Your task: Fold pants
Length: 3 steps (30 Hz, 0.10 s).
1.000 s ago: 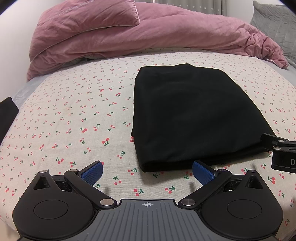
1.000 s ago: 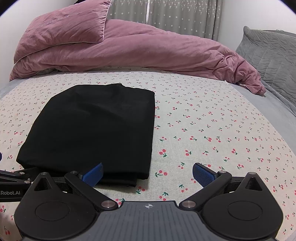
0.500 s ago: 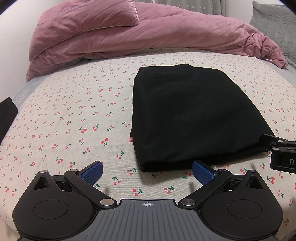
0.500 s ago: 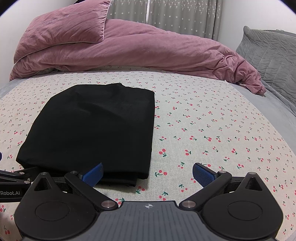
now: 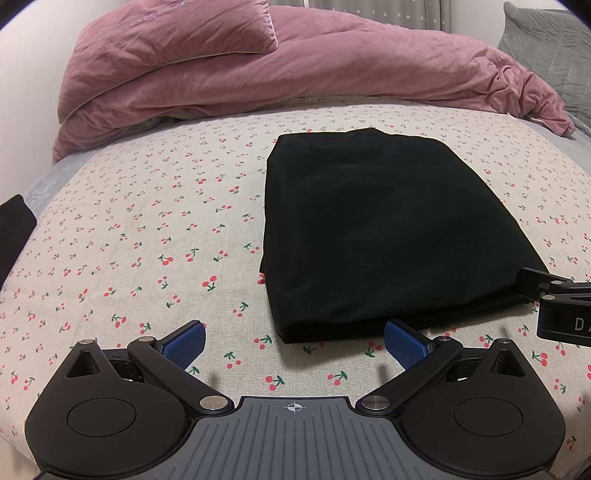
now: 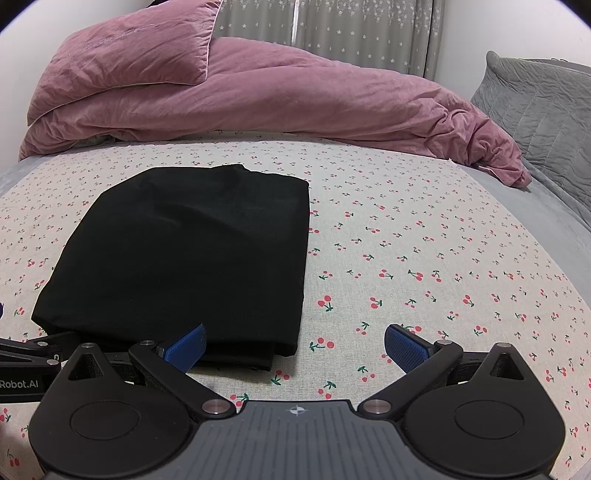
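The black pants [image 5: 373, 229] lie folded into a flat rectangle on the cherry-print sheet [image 5: 147, 240]; they also show in the right wrist view [image 6: 192, 258]. My left gripper [image 5: 294, 343] is open and empty, just short of the pants' near left corner. My right gripper [image 6: 294, 345] is open and empty at the pants' near right corner, with its left blue pad [image 6: 184, 347] in front of the fold's edge. Part of the right gripper's body shows at the right edge of the left wrist view [image 5: 557, 302].
A pink duvet [image 6: 277, 99] with a pink pillow [image 6: 129, 48] is heaped along the back. A grey quilted pillow [image 6: 546, 107] sits at the far right. A dark item [image 5: 13, 229] lies at the sheet's left edge. Curtains [image 6: 332, 33] hang behind.
Both grippers have barely shifted; the pants lie as before and both jaws stay open.
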Tool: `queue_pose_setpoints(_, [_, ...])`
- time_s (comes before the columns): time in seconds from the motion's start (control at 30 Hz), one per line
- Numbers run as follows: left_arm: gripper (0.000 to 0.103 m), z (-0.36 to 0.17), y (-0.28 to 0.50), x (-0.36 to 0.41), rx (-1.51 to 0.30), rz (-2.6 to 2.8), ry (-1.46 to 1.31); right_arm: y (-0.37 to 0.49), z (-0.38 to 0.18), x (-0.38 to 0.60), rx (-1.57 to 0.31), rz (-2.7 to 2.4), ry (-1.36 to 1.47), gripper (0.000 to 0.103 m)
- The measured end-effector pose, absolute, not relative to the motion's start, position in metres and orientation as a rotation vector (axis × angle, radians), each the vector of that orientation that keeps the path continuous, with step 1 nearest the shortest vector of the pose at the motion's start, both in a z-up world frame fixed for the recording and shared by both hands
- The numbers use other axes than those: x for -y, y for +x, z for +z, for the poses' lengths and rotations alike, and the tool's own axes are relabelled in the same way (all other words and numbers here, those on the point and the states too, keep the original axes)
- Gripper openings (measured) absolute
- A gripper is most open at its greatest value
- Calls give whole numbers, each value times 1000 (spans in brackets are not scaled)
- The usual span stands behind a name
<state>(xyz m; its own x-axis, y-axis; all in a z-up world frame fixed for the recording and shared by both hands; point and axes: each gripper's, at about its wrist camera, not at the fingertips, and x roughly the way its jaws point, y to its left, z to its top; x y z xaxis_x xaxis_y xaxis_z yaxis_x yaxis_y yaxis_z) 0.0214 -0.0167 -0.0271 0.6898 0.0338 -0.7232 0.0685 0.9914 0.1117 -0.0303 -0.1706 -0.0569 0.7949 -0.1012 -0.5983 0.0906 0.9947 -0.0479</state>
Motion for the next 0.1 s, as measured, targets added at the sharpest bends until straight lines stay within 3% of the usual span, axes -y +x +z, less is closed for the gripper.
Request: queue_pose_setpoints(0.1, [103,-26,20,18,-807,-24,132,-30,-57,171,-643,-103,-15,103])
